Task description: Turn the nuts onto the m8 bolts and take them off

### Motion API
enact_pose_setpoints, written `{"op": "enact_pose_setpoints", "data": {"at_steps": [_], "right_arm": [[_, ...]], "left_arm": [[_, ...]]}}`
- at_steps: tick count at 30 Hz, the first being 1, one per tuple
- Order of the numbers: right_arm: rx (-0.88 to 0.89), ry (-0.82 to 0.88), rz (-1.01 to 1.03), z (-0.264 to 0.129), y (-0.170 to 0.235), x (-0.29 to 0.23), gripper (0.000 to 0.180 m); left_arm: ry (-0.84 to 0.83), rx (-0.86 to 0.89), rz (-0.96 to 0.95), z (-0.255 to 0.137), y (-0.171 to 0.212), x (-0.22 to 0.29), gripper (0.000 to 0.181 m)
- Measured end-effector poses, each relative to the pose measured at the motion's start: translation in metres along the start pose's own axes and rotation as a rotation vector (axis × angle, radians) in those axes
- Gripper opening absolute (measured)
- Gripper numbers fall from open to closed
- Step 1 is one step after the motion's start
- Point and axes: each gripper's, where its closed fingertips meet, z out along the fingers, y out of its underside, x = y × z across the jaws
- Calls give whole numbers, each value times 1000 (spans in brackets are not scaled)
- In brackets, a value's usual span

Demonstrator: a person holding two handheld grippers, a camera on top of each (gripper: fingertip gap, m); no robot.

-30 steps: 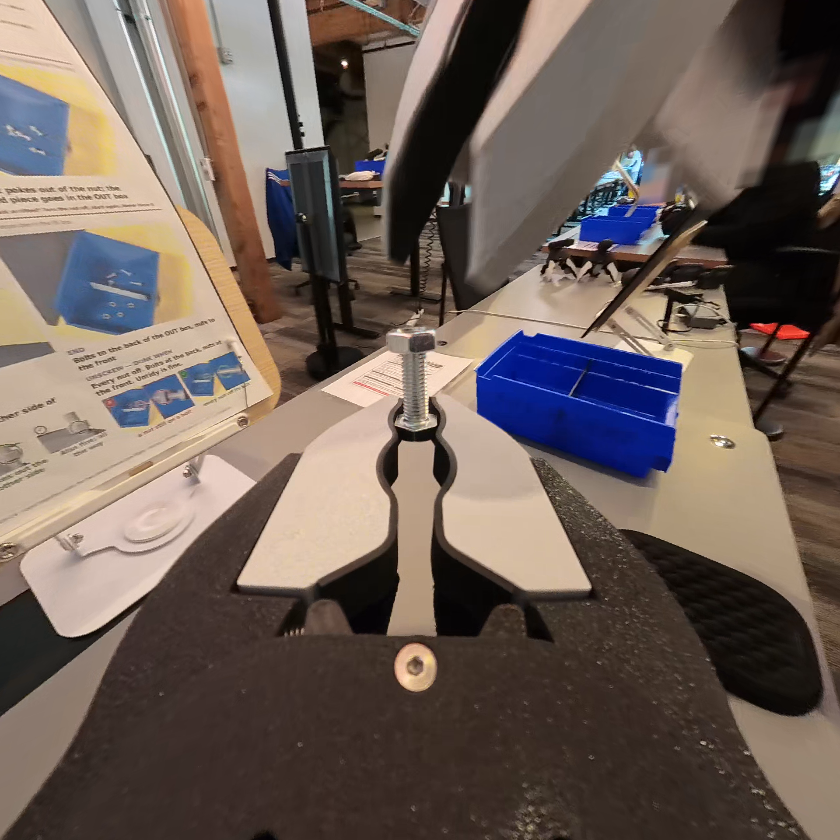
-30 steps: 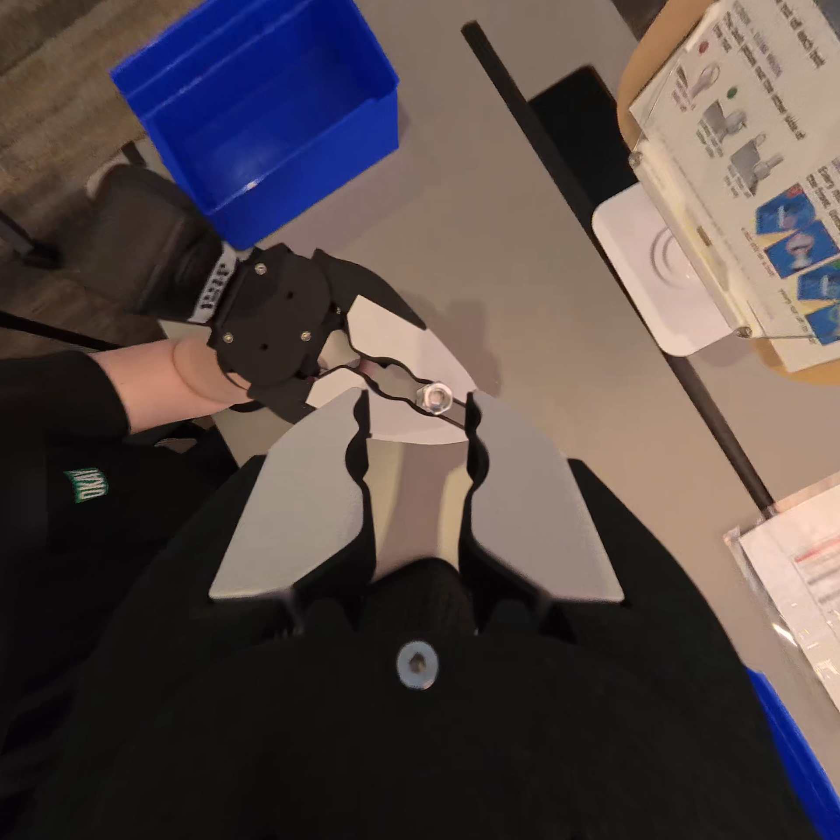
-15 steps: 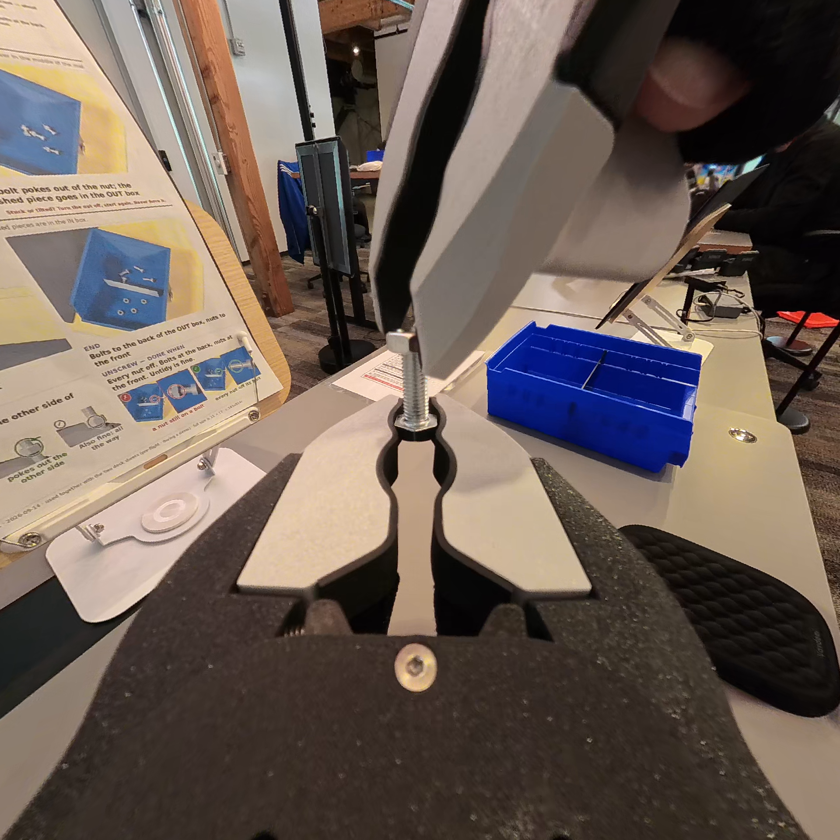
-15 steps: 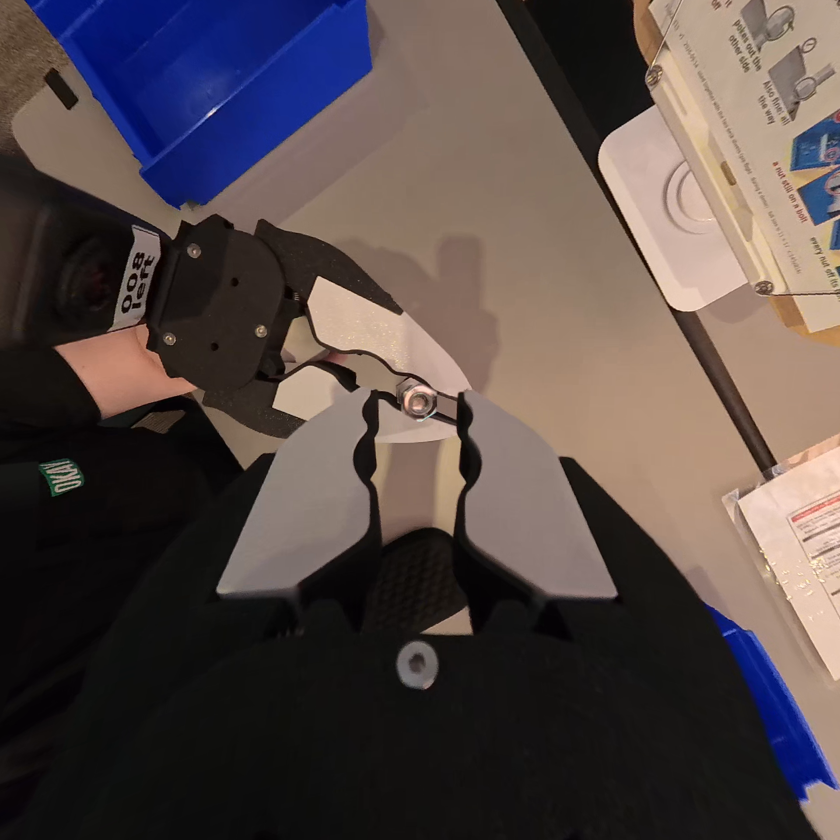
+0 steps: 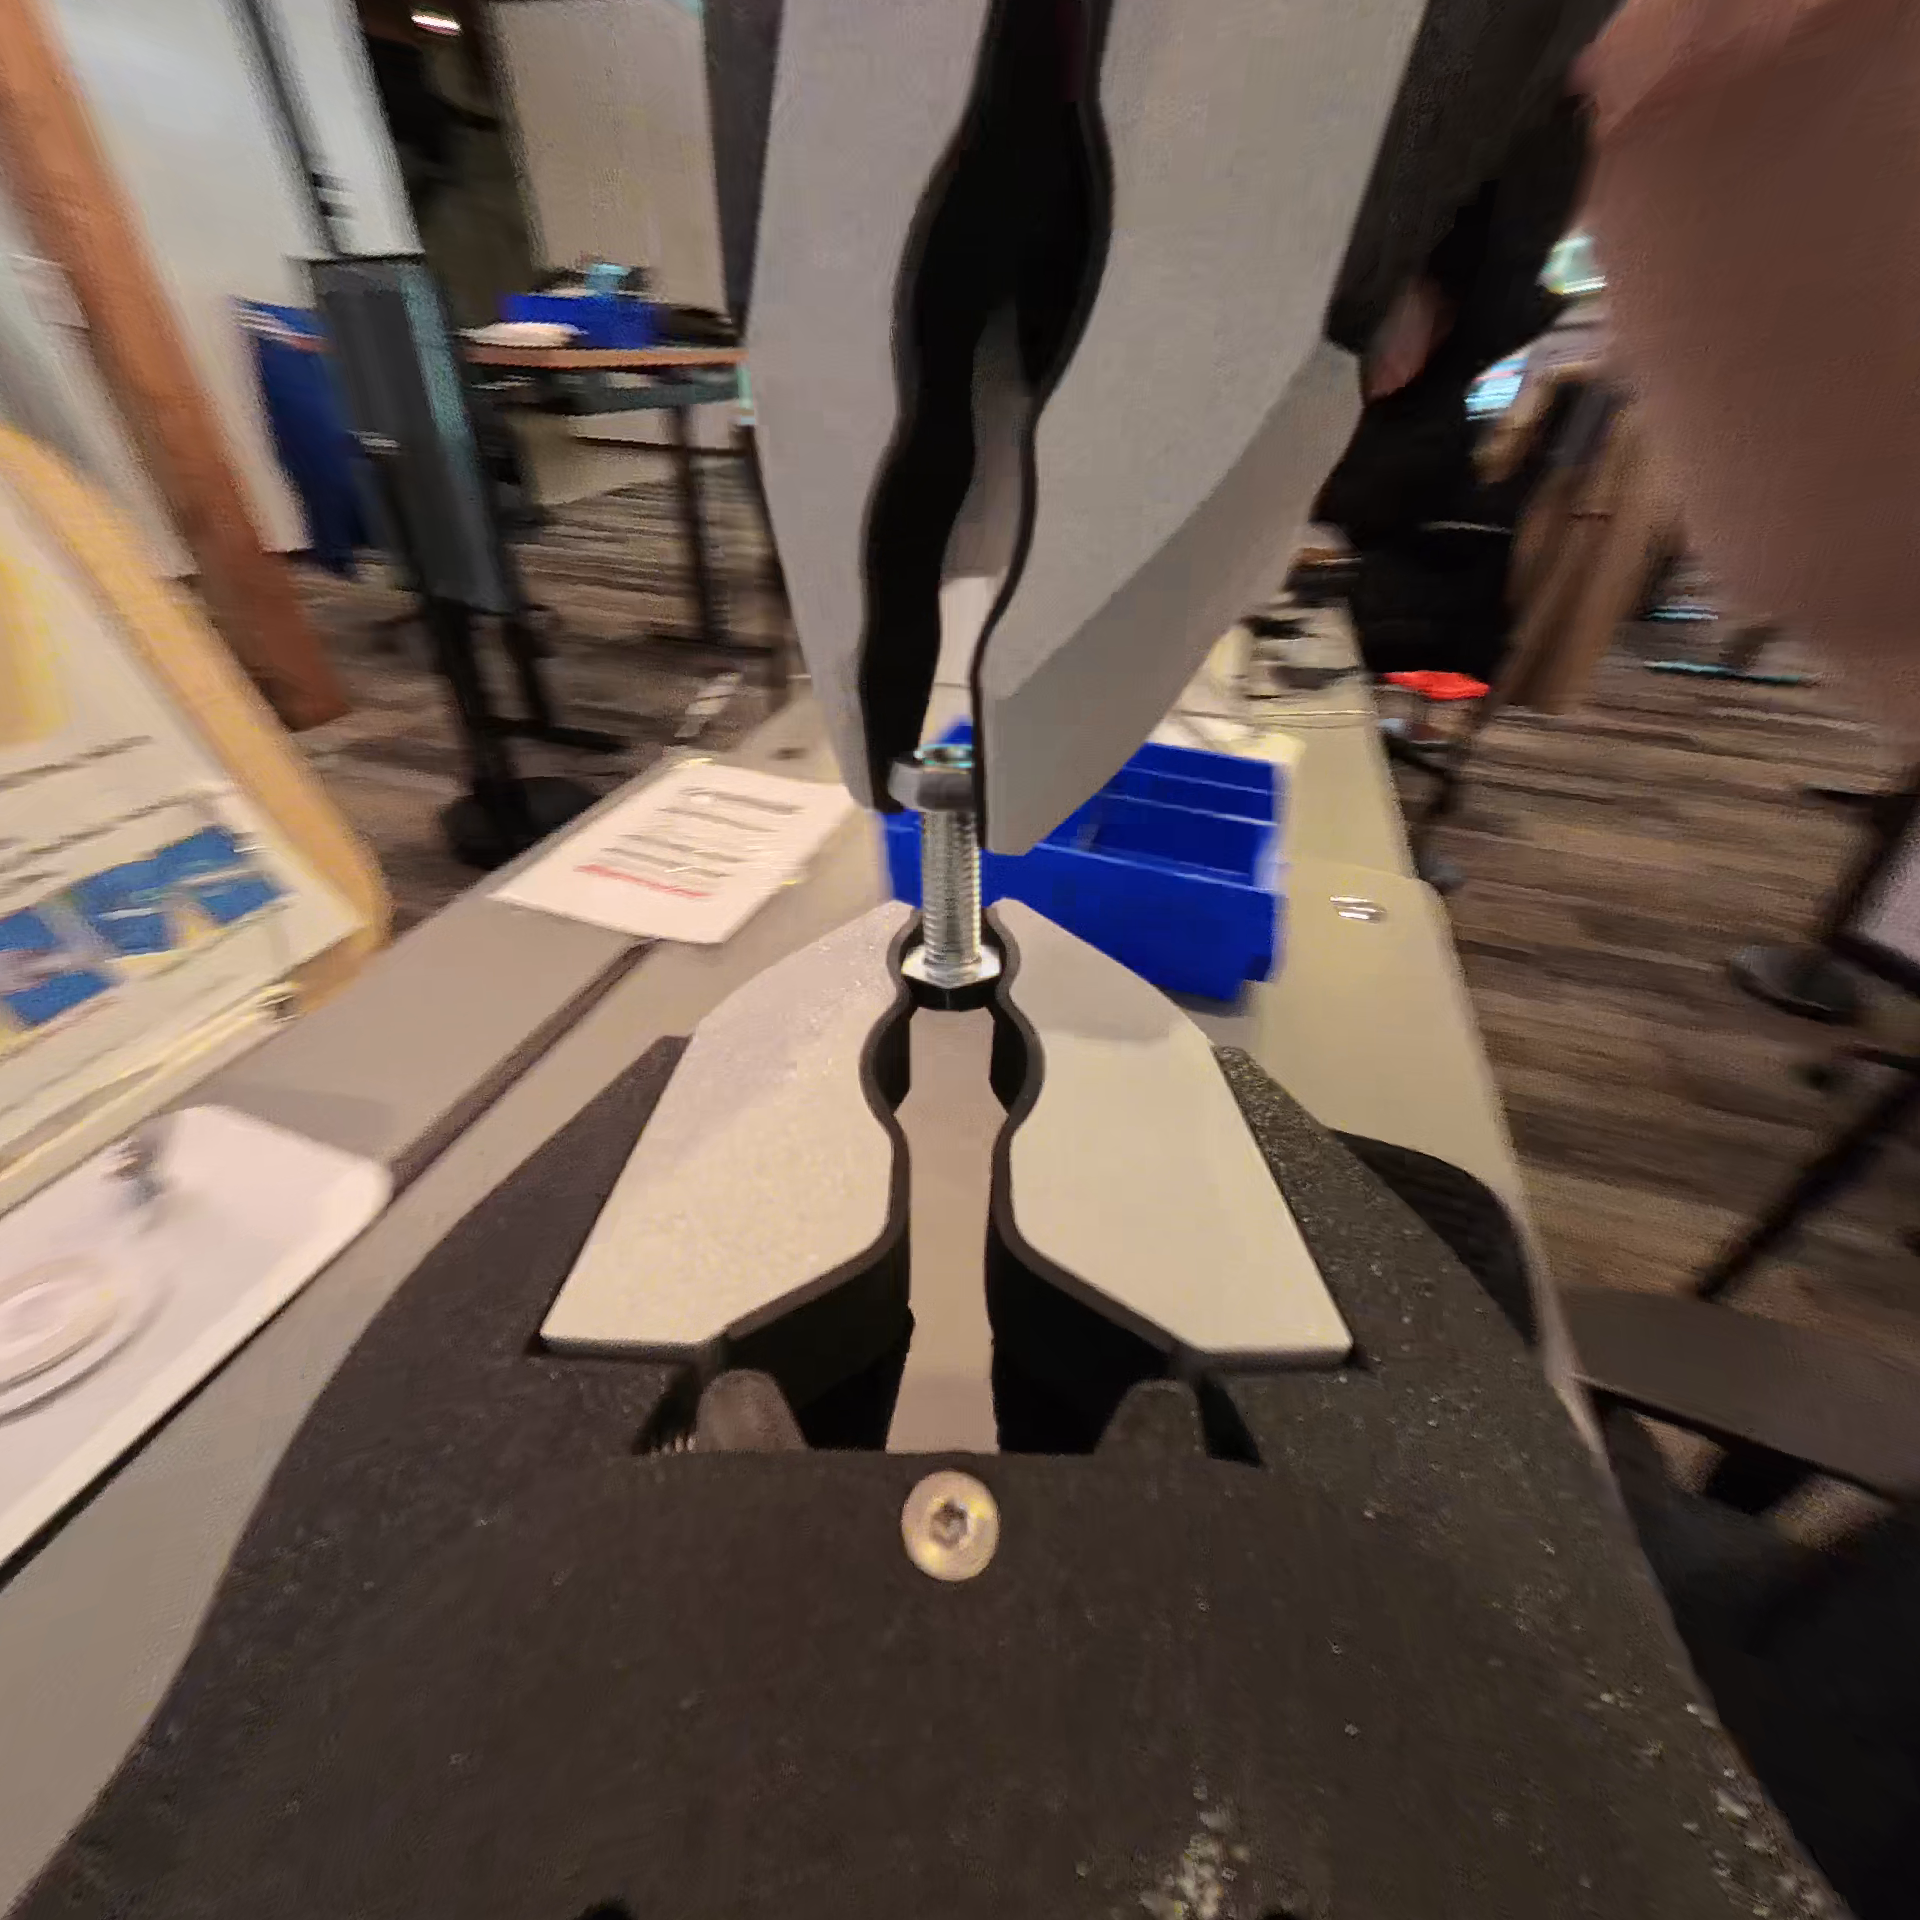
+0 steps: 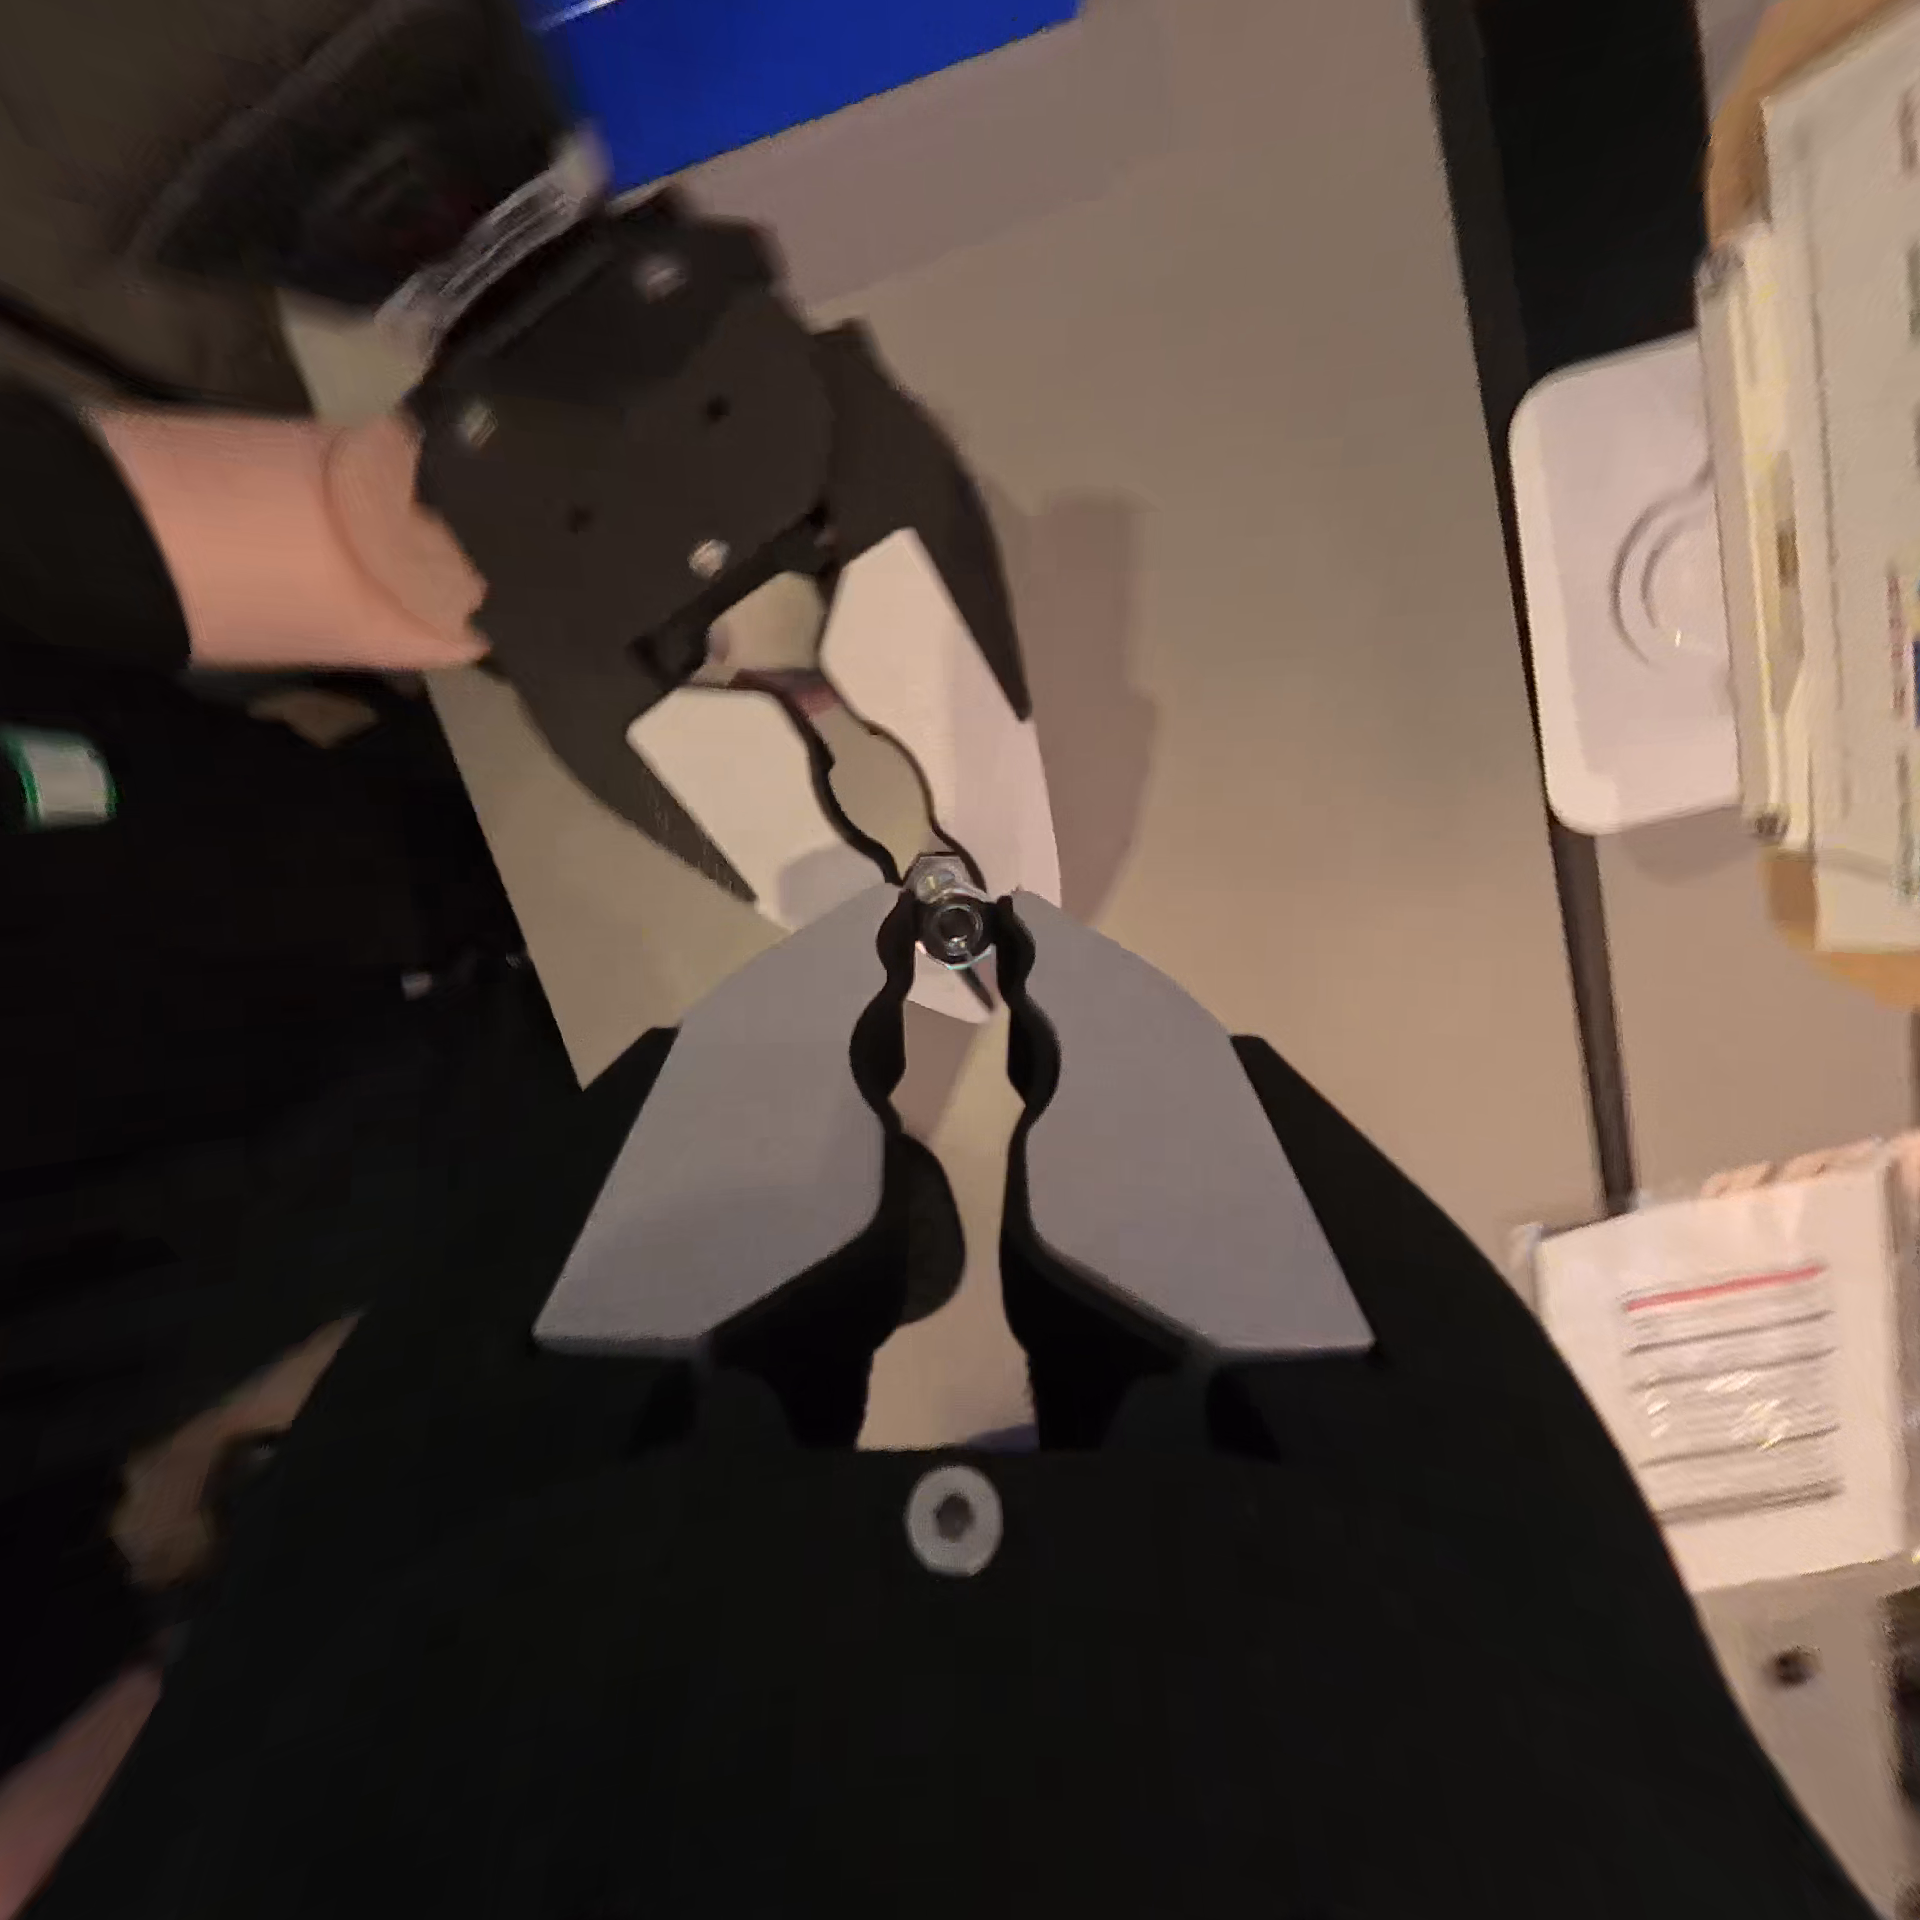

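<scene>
The left gripper [image 5: 951, 971] is level above the grey table [image 5: 520, 1023], its jaws closed on a hex nut [image 5: 951, 975] pinched between the fingertip notches. A threaded bolt [image 5: 948, 883] stands upright out of the nut, head at the top. The right gripper [image 5: 930, 795] comes down from above, pointing at the table, its jaws closed on the bolt head, one fingertip on each side. In the right wrist view the bolt [image 6: 954, 923] appears end-on between the tips of the right gripper [image 6: 951, 930], and the left gripper [image 6: 930, 868] enters from the upper left, held by a hand [image 6: 312, 551] in a black sleeve. Both grippers are clear of the table surface. A blue bin [image 5: 1164, 888] with inner dividers sits on the table beyond the bolt, and a printed sheet [image 5: 691, 847] lies flat to its left. An instruction board [image 5: 125, 862] leans on a white stand [image 5: 156, 1257] at the left edge. A black pad [image 5: 1444, 1216] lies on the table to the right of the left gripper. The surroundings are motion-blurred
</scene>
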Motion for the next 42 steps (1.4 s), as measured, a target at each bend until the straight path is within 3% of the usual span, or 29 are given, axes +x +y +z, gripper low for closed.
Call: {"op": "enact_pose_setpoints", "data": {"at_steps": [6, 14, 16, 19, 22, 25, 27, 31, 33, 35, 38, 42], "right_arm": [[102, -78, -550, -10, 14, -67, 14], [298, -139, -870, -25, 17, -123, 14], [338, -147, -897, -30, 16, -130, 14], [360, -126, -869, -36, 18, -126, 14], [401, -44, -763, -49, 37, -109, 14], [386, 211, -513, -65, 95, -46, 14], [365, 345, -216, -72, 163, 9, 14], [120, 586, 452, -56, 363, 101, 14], [-24, 571, 679, -25, 448, 112, 14], [-68, 491, 853, 12, 500, 112, 15], [-70, 410, 1005, 56, 538, 112, 15], [-131, 370, 1058, 86, 562, 111, 15]], "left_arm": [[550, -50, -1, -29, 0, 80, 10], [1194, -75, -177, -76, -3, 152, 10], [1267, -62, -203, -79, -5, 158, 10], [1240, -76, -194, -72, 0, 158, 10], [1121, -90, -179, -63, 4, 144, 10], [949, -93, -159, -54, 3, 124, 10], [834, -109, -116, -50, 6, 112, 10], [699, -120, -25, -48, 8, 101, 10], [684, -110, -9, -49, 5, 102, 10], [665, -106, 13, -49, 3, 104, 10], [660, -115, 34, -50, 4, 108, 10], [651, -117, 45, -51, 4, 109, 10]]}}
